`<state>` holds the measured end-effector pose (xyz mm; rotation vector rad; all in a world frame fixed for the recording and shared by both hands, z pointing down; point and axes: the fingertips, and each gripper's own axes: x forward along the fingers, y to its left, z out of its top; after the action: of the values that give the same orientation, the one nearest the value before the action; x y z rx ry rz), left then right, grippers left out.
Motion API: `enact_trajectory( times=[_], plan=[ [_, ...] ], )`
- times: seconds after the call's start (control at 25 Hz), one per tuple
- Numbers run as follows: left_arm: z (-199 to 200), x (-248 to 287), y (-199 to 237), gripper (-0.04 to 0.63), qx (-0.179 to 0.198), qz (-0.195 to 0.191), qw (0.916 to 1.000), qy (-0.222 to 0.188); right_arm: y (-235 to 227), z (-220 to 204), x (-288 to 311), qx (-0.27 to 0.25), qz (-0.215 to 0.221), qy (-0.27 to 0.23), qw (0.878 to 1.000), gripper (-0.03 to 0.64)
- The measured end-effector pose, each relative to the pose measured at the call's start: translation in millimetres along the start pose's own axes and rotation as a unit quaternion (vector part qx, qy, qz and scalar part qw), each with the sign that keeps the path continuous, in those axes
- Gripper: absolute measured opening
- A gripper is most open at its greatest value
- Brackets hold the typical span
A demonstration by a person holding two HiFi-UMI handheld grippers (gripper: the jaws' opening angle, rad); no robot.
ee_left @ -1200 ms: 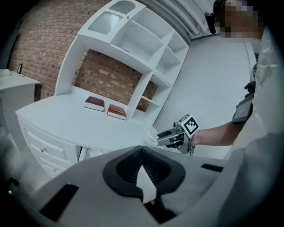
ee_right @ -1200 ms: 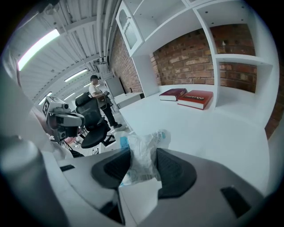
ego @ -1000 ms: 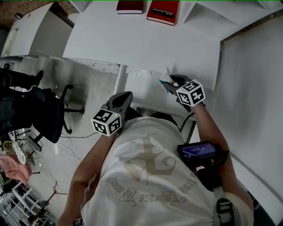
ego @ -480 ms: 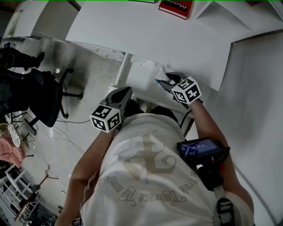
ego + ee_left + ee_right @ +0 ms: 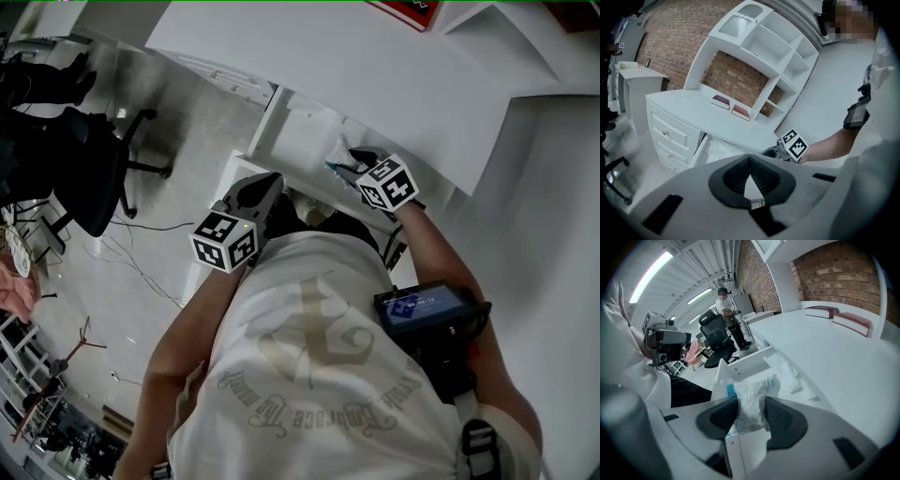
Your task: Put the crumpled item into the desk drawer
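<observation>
Just over the open desk drawer [image 5: 745,361], the right gripper [image 5: 751,404] clamps a crumpled plastic wrapper [image 5: 752,390]. The left gripper [image 5: 750,159], jaws closed on nothing, hangs nearby.

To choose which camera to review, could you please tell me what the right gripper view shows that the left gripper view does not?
Only the right gripper view: the crumpled item clamped between that gripper's jaws, and a person standing in the background. Only the left gripper view: the open shelf compartments above the desk, the knobbed drawers, the right gripper from outside, and the left gripper, shut and empty. Both: the white desktop, two red books and the open drawer.
</observation>
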<state>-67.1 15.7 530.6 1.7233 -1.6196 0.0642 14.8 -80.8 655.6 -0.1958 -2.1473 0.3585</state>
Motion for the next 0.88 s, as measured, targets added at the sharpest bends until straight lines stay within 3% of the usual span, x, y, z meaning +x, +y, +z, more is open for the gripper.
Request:
enact_trajectory(
  times=[0.56, 0.88],
  plan=[
    [-8, -6, 9, 0.021, -0.021, 0.023, 0.9995, -0.002, -18, -46, 46, -0.018, -0.016, 0.078, 0.997, 0.201],
    [-12, -1, 2, 0.021, -0.018, 0.024, 0.9996, 0.003, -40, -66, 53, -0.049, -0.053, 0.099, 0.992, 0.201]
  ],
)
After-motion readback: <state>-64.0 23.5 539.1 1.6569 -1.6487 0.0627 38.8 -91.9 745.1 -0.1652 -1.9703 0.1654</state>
